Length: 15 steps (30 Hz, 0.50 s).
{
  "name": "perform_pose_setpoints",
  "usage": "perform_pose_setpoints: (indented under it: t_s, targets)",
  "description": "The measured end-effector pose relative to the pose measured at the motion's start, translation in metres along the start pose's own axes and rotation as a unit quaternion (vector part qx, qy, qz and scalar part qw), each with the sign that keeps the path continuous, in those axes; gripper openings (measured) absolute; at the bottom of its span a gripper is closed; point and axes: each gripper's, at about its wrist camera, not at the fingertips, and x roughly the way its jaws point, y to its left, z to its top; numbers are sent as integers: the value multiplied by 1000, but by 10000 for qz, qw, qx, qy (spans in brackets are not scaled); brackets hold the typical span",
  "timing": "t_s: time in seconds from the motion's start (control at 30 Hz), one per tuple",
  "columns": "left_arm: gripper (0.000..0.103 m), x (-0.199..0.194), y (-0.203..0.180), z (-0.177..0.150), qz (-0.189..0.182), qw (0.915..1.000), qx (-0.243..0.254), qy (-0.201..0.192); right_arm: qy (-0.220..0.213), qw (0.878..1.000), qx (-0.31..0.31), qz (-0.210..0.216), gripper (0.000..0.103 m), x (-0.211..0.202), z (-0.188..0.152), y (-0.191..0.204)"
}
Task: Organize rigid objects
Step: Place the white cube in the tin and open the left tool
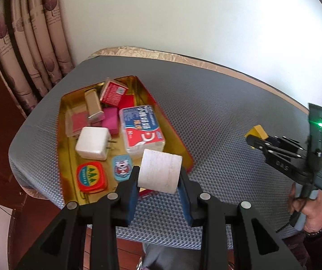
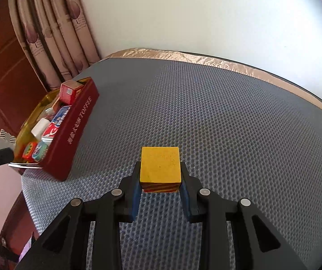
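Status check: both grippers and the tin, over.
Left gripper shut on pale wooden block over red toffee tin. Right gripper shut on yellow block above grey mat. Tin crowded.

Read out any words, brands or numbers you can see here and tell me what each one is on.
"TOFFEE": gold letters on the red tin's outer side; the Chinese characters before it are too blurred to read.
"50": on the blue and white plastic box; its other print is unreadable.
Red carton, orange tin, small blue tin: print too small.

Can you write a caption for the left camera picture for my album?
Left gripper holds a white block over the toy-filled tin.
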Motion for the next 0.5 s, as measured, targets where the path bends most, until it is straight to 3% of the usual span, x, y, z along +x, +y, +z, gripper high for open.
perform_pose_setpoints:
  t_s: [0.5]
  targets:
    - [33, 14, 51, -4, 674, 9967, -420, -154, -113, 9996, -37, 259, 28, -26, 10, 30]
